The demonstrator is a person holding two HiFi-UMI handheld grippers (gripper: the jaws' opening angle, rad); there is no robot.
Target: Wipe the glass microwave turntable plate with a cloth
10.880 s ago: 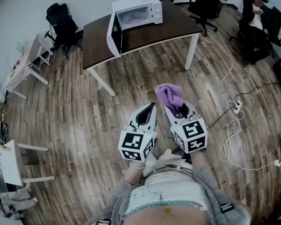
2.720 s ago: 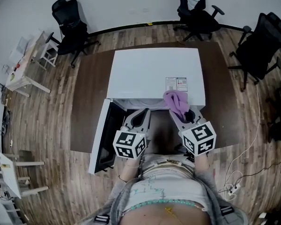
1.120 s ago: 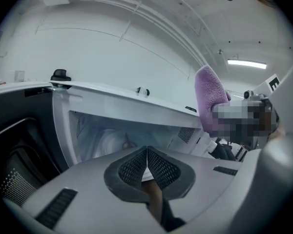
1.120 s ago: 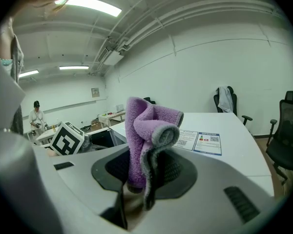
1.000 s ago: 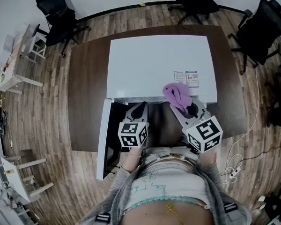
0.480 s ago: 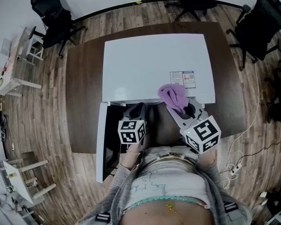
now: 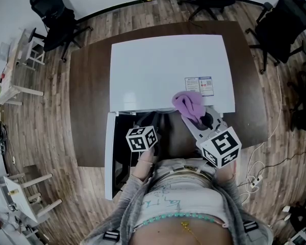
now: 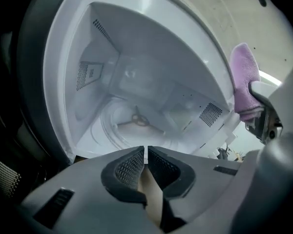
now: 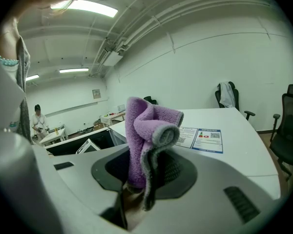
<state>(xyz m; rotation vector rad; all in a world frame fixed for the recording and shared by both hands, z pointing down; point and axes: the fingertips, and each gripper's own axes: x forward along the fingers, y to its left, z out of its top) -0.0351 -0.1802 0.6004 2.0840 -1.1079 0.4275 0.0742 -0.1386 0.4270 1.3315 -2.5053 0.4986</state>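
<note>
At microwave [image 7: 163, 70]: left tongs [image 8: 146, 152] tilted down, right tongs [image 9: 149, 173] clamping cloth [image 9: 145, 126].

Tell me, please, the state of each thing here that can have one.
Microwave door: open, swung to the left.
Plate: lying inside the microwave.
Cloth: bunched up, standing upright in a grip.
Left gripper: shut, empty.
Right gripper: shut on the cloth.
</note>
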